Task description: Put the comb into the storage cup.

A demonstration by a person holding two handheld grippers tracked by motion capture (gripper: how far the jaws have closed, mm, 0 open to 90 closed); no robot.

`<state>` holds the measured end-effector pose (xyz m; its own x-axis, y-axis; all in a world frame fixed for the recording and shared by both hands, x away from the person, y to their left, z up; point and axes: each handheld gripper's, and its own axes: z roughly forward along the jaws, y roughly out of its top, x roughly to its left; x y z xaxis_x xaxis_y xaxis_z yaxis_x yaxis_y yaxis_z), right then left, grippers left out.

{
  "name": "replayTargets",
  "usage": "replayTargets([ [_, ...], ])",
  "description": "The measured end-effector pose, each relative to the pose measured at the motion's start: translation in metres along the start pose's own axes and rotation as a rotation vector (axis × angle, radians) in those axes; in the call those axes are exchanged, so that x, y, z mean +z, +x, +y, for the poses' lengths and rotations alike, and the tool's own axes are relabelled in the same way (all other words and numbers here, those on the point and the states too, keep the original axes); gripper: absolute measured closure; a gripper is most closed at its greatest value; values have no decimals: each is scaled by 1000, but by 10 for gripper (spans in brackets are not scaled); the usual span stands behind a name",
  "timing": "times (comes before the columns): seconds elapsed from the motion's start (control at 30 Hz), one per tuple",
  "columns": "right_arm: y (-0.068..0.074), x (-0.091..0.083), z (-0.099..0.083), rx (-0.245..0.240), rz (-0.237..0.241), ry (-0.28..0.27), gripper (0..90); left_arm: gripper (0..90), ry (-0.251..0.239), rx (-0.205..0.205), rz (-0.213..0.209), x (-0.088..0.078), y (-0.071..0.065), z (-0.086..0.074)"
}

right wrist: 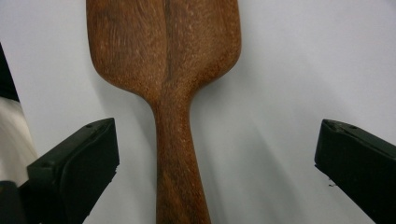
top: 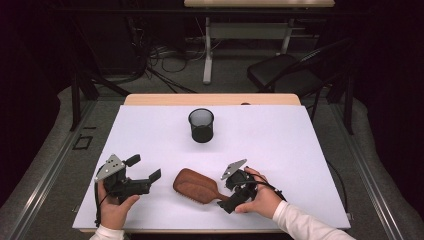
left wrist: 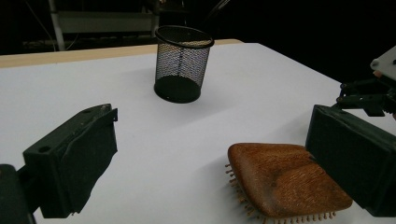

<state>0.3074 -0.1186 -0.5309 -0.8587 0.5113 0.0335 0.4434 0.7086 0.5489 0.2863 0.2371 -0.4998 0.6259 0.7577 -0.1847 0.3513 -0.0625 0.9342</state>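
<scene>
Between right tool (right wrist: 217, 154) (wide open): hairbrush (right wrist: 173, 93) handle.

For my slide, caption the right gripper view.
Open right gripper straddling the wooden hairbrush handle on the white table, jaws clear of it.

A brown wooden paddle hairbrush (top: 195, 186) lies back up on the white table top (top: 280, 145), its handle pointing toward the right gripper (top: 231, 199), whose jaws straddle the handle's end. The left gripper (top: 147, 167) rests just left of the brush, jaws apart. A black mesh cup (top: 201, 125) stands upright farther back.
</scene>
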Motion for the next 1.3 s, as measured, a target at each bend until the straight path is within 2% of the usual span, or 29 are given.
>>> replayTargets([
  [0.4,0,6,2,-33,-2,59,0,21,6,-1,-5,1,0,-1],
  [0.53,1,6,4,-21,-14,68,7,21,8,2,-11,2,0,-1],
  [0.73,2,7,7,-27,-24,96,24,21,10,5,-10,2,-1,-1],
  [0.83,3,8,9,-19,-17,126,51,21,11,8,-9,2,-1,-1],
  [1.3,1,13,14,-9,-16,149,148,21,14,9,-12,3,-2,-2],
])
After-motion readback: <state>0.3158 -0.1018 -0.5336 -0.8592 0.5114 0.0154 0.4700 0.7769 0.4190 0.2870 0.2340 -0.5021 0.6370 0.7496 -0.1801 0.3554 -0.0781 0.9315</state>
